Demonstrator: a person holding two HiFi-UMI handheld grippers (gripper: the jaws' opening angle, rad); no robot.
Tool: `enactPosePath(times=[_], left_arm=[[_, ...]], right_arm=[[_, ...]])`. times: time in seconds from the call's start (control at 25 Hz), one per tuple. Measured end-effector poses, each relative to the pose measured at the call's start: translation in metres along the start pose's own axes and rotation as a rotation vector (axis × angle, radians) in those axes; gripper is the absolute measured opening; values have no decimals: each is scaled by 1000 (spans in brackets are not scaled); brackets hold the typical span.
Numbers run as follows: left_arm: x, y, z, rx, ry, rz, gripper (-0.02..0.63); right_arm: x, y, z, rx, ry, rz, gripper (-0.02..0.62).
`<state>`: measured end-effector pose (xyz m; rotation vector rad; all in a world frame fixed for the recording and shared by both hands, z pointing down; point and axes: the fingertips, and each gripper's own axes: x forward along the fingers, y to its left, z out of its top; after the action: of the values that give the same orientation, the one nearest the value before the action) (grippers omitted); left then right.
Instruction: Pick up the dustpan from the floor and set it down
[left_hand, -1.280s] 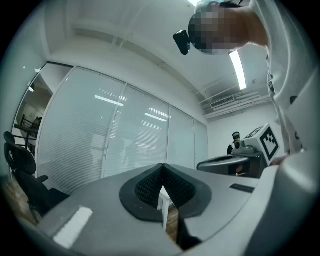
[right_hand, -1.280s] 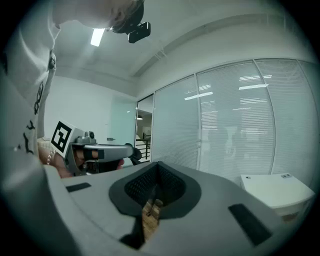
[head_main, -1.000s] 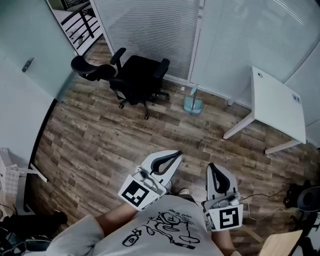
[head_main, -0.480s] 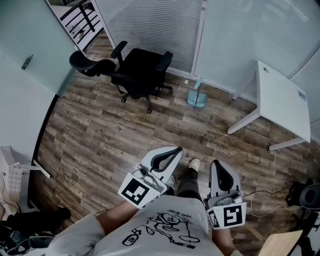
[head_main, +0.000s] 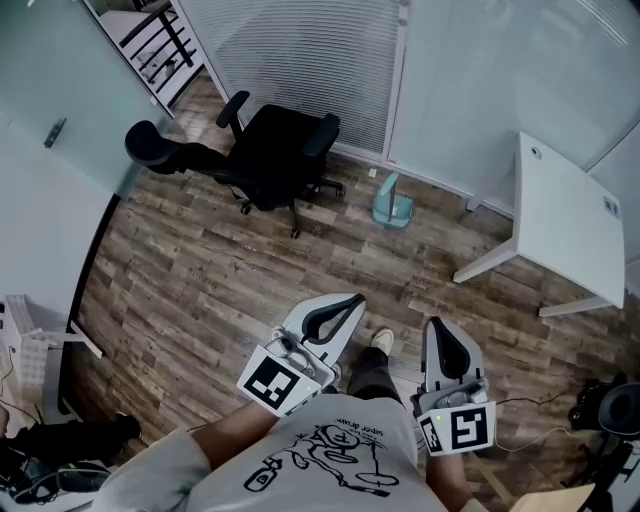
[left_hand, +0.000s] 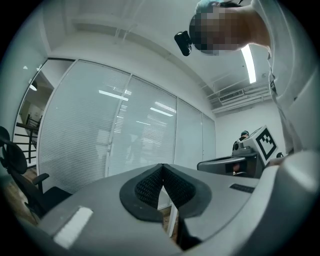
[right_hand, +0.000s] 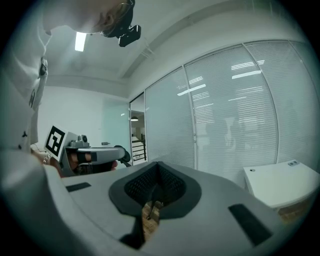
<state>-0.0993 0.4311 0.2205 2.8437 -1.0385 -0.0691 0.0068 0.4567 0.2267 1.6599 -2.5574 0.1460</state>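
The light blue dustpan (head_main: 391, 207) stands on the wood floor by the glass wall, its handle upright, far ahead of both grippers. My left gripper (head_main: 352, 300) is held level at the lower middle of the head view, shut with nothing in it. In the left gripper view its black pads (left_hand: 150, 186) meet at the tip. My right gripper (head_main: 438, 326) sits beside it on the right, also shut and empty. The pads (right_hand: 172, 184) in the right gripper view are pressed together. The left gripper (right_hand: 95, 156) also shows there at the left.
A black office chair (head_main: 272, 150) stands left of the dustpan. A white table (head_main: 568, 212) fills the right side, its legs reaching toward the dustpan. Glass walls with blinds (head_main: 300, 60) close the far side. Cables and dark gear (head_main: 600, 410) lie at the lower right. A shoe (head_main: 382, 342) shows between the grippers.
Both grippers have travelled forward with the person toward the dustpan, staying shut. A leg and shoe have come into view between them.
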Motion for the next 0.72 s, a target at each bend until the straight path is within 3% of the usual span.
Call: enactPosePath(times=[0.4,0.72], left_arm=[[110,14,21,31,-26,27,-3],[174,7,17,25,-31,18,-2]], right_arm=[[39,-105,19,-3,-13,5,3],[51,-167,25,-5,-16,-4,3]])
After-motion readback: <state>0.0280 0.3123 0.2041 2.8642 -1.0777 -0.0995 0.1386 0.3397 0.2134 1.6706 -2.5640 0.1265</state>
